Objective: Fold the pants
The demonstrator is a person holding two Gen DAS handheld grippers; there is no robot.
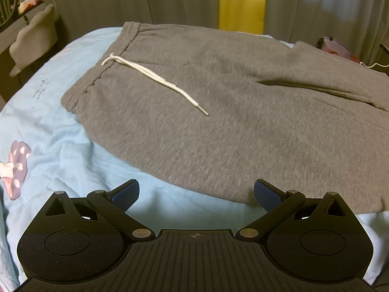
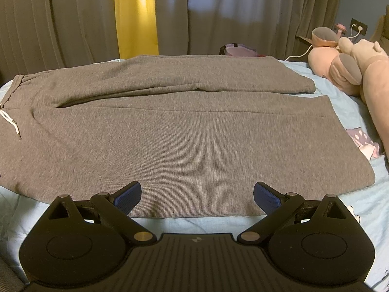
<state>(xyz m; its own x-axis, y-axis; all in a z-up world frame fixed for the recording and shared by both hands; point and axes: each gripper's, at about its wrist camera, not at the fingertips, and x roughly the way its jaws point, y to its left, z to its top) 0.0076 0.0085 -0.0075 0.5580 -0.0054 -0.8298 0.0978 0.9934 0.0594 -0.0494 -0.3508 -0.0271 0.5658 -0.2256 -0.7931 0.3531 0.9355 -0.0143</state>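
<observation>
Lying flat across the light blue bedsheet are the grey pants, waistband to the left and legs running off to the right. My left gripper hovers at the near edge of the pants by the waist end, its two blue pads spread wide with nothing between them; the right pad sits just over the fabric's edge, the left over bare sheet. The white drawstring trails from the waistband across the cloth. My right gripper hangs over the near leg, fingers likewise spread wide and empty. From there I see both legs side by side, the far one a little rumpled. Pink plush toys rest at the far right, curtains behind the bed.
</observation>
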